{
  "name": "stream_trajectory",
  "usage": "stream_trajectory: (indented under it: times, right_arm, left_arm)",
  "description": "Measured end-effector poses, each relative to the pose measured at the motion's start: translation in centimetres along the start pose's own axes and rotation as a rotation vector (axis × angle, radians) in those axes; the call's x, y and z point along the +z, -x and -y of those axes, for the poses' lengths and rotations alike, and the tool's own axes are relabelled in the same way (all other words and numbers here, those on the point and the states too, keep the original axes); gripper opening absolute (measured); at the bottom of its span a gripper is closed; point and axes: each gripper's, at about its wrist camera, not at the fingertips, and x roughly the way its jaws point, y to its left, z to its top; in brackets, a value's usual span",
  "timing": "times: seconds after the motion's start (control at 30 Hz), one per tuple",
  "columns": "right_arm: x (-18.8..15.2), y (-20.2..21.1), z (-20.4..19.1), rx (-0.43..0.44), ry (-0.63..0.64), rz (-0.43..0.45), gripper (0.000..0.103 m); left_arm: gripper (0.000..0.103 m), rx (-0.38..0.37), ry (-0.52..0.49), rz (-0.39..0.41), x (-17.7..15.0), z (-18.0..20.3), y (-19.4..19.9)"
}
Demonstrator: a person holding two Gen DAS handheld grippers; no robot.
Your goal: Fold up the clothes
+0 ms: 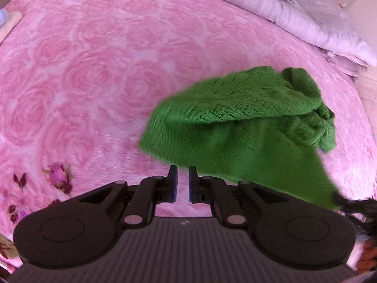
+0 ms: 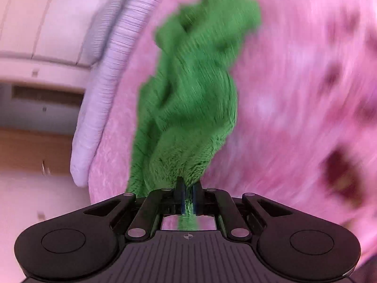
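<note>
A fluffy green garment [image 1: 235, 122] lies bunched on the pink rose-patterned blanket [image 1: 94, 82], right of centre in the left wrist view. My left gripper [image 1: 183, 172] hovers just in front of its near edge with a narrow gap between the fingers and nothing in it. My right gripper [image 2: 188, 185] is shut on an edge of the green garment [image 2: 188, 99], which stretches up and away from the fingers, partly lifted. The right wrist view is blurred by motion.
A folded lilac quilt [image 1: 294, 16] lies along the far right edge of the bed; it also shows in the right wrist view [image 2: 106, 89]. Beyond it are a tiled floor [image 2: 42, 23] and wooden furniture [image 2: 33, 148]. Dark flower prints [image 1: 59, 176] mark the blanket.
</note>
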Motion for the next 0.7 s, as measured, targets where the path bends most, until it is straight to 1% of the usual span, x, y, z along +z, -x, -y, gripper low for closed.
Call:
stream_trajectory:
  times: [0.03, 0.07, 0.13, 0.17, 0.2, 0.27, 0.3, 0.37, 0.4, 0.47, 0.5, 0.6, 0.7]
  right_arm:
    - [0.6, 2.3, -0.8, -0.021, 0.073, 0.008, 0.004]
    - [0.9, 4.1, -1.2, -0.065, 0.137, 0.019, 0.004]
    - [0.8, 7.3, -1.4, -0.194, 0.250, 0.045, 0.004]
    - [0.8, 8.3, -0.8, -0.257, 0.269, 0.048, 0.006]
    - [0.7, 8.6, 0.7, -0.315, 0.239, 0.037, 0.006]
    - [0.9, 8.5, 4.1, -0.409, 0.122, -0.009, 0.013]
    - [0.9, 8.4, 5.6, -0.429, 0.064, -0.027, 0.016]
    - [0.6, 8.6, 7.6, -0.393, -0.014, -0.015, 0.041]
    - [0.5, 8.6, 8.2, -0.373, -0.037, -0.003, 0.046]
    - [0.5, 8.3, 8.3, -0.354, -0.032, 0.006, 0.047]
    - [0.7, 8.1, 7.8, -0.365, -0.007, 0.005, 0.047]
    - [1.0, 7.2, 6.5, -0.426, 0.082, -0.007, 0.047]
    - [2.1, 6.9, 6.1, -0.476, 0.122, 0.007, 0.047]
  left_arm:
    - [0.005, -0.009, -0.014, -0.006, -0.2, 0.3, 0.1]
    - [0.007, -0.016, -0.030, -0.013, -0.4, 0.5, 0.1]
    - [0.016, -0.026, -0.046, -0.042, -1.1, 1.0, -0.6]
    - [0.017, -0.030, -0.051, -0.060, -1.4, 1.1, -1.0]
    - [0.017, -0.035, -0.056, -0.087, -1.9, 1.4, -1.5]
    - [0.017, -0.054, -0.080, -0.145, -2.7, 2.3, -2.7]
    - [0.017, -0.065, -0.104, -0.161, -3.2, 2.9, -3.1]
    - [0.020, -0.085, -0.154, -0.191, -4.0, 4.2, -3.8]
    - [0.020, -0.091, -0.180, -0.198, -4.3, 4.9, -4.0]
    - [0.020, -0.101, -0.217, -0.196, -4.5, 6.1, -4.0]
    - [0.020, -0.109, -0.228, -0.190, -4.3, 6.7, -3.9]
    - [0.020, -0.131, -0.249, -0.169, -3.1, 8.2, -3.7]
    - [0.020, -0.145, -0.296, -0.141, -1.2, 9.8, -3.8]
